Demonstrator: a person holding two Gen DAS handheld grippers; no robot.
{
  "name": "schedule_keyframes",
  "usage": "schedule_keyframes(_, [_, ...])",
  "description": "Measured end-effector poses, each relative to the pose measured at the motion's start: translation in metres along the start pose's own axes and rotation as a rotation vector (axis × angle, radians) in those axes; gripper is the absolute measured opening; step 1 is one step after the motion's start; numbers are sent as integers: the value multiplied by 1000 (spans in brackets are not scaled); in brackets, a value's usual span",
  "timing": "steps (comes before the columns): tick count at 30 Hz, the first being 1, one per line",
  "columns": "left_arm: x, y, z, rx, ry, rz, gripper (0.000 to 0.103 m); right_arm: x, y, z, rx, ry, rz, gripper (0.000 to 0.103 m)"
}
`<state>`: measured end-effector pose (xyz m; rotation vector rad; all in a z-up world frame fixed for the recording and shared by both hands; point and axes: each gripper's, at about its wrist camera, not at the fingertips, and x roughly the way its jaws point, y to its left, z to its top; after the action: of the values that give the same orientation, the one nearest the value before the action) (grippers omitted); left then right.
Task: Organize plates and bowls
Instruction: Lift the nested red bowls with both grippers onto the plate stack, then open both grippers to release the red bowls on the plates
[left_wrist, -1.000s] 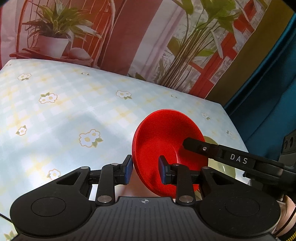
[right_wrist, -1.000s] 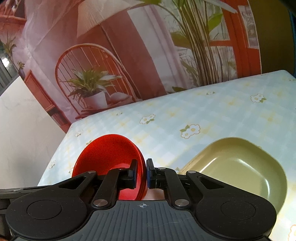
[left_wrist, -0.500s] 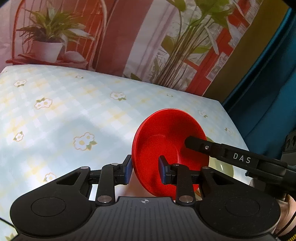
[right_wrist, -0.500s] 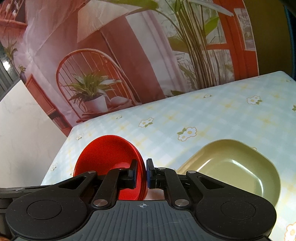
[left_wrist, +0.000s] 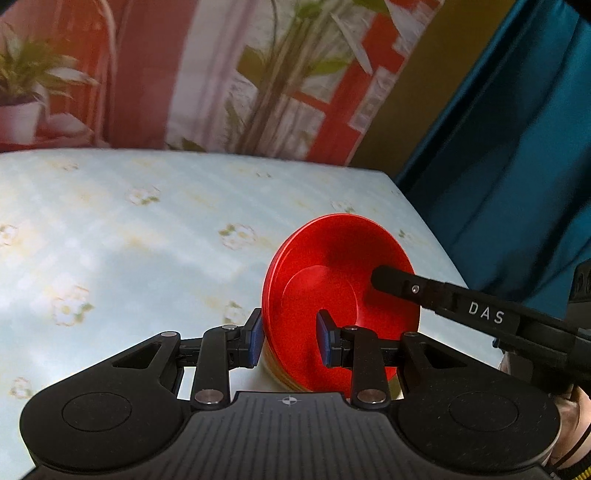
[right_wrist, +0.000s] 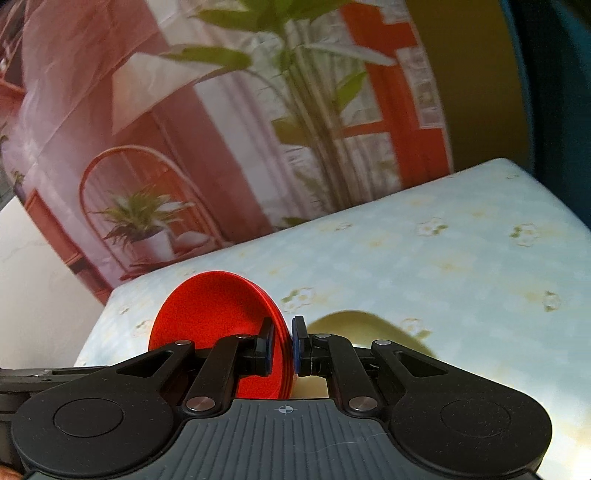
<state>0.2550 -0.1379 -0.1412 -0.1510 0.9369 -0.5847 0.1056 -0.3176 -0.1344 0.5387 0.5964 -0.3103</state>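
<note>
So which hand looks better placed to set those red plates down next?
Probably the right hand-held gripper: it is shut on the red plates' rim, while the left hand-held gripper only straddles it, jaws apart.

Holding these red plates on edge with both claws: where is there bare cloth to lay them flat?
Bare flowered tablecloth spreads left of the red plates, back to the printed backdrop. Crowded on the right: the olive dish lies just behind the right claw, near the table's edge.
</note>
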Motion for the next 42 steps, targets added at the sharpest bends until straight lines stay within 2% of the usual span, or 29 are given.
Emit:
schedule_keyframes(9, [31, -6, -4, 16, 86, -5, 30, 1, -29, -13, 26, 21, -60, 9])
schedule_keyframes(15, [42, -9, 0, 60, 82, 35, 30, 8, -34, -23, 25, 28, -67, 9])
schedule_keyframes(35, [46, -12, -3, 112, 77, 57, 31, 21, -39, -29, 22, 40, -85, 10])
schedule_keyframes(38, [43, -13, -3, 117, 72, 64, 33, 21, -38, -28, 22, 35, -88, 13])
schedule_keyframes(40, [40, -14, -2, 125, 66, 76, 41, 21, -38, -27, 19, 29, -93, 18])
schedule_keyframes(42, [35, -16, -1, 135, 51, 83, 45, 18, -38, -25, 19, 21, -97, 20])
